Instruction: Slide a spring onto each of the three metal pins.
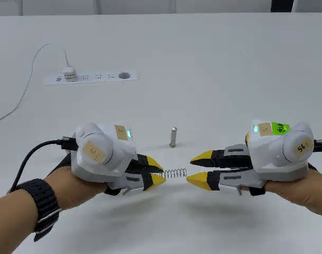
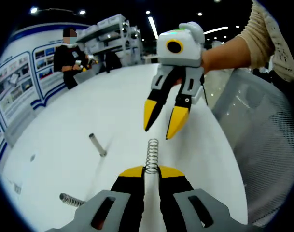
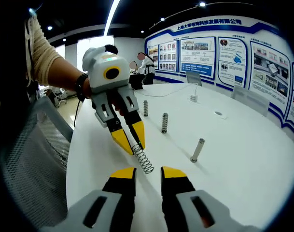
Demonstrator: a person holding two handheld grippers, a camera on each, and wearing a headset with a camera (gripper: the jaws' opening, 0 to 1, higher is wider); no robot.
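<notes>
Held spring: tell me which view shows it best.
The right gripper view: the spring lies side-on, coils clear, one end pinched in the left gripper. The left gripper view foreshortens it, looking along its length; the head view shows it small.

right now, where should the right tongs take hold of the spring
Grip the spring at its free end, probably straight in from the right. It sticks out level from the shut left tongs, free coils facing the open right tongs, so closing across those end coils looks simplest.
</notes>
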